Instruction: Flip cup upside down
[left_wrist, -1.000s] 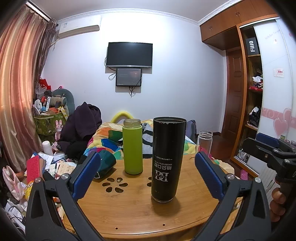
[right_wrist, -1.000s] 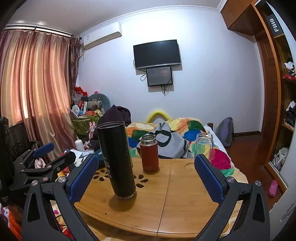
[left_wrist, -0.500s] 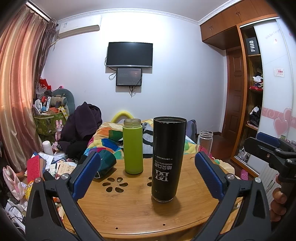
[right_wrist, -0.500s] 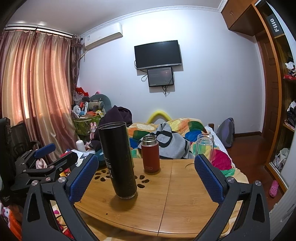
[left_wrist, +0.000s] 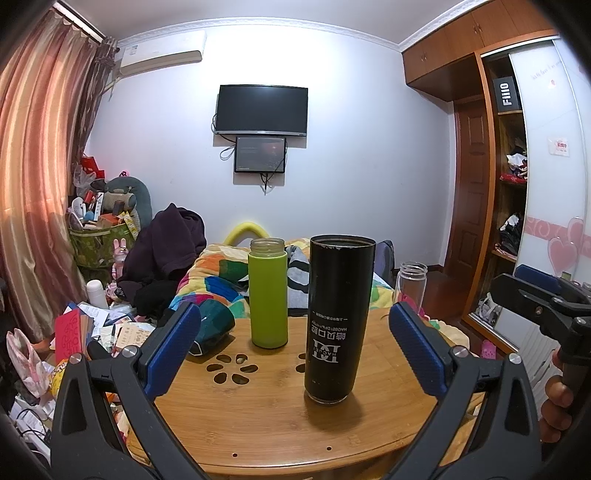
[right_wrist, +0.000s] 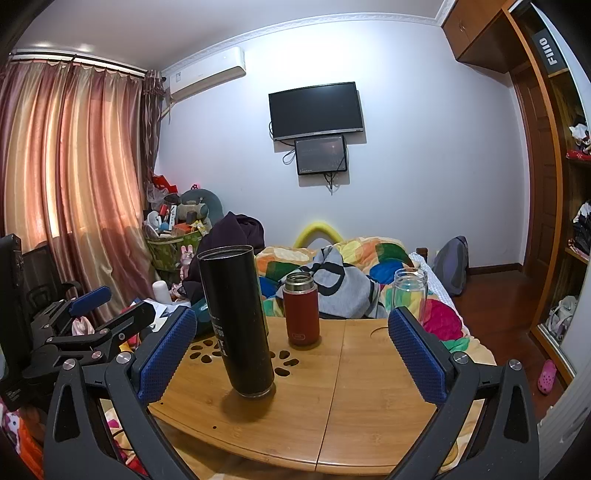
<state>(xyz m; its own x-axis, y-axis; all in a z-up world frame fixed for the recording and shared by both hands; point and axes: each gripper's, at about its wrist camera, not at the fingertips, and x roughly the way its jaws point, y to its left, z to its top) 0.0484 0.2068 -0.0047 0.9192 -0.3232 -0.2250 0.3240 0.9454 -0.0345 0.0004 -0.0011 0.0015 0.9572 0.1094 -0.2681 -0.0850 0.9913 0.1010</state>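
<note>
A tall black cup (left_wrist: 338, 317) stands on the round wooden table (left_wrist: 258, 424), its white lettering upside down. It also shows in the right wrist view (right_wrist: 238, 321), left of centre. My left gripper (left_wrist: 293, 347) is open and empty, a little short of the cup, its blue pads (left_wrist: 171, 347) wide on either side. My right gripper (right_wrist: 291, 354) is open and empty, with the cup just inside its left pad (right_wrist: 166, 354). Each gripper shows at the edge of the other's view.
A green bottle (left_wrist: 267, 293) stands behind the black cup to the left. A red flask (right_wrist: 301, 308) and a clear glass jar (right_wrist: 410, 290) stand further back. Flower-shaped cut-outs (left_wrist: 231, 371) pierce the table. A cluttered bed and floor lie beyond.
Almost nothing has moved; the right wrist view has shifted very slightly, and both grippers stay open.
</note>
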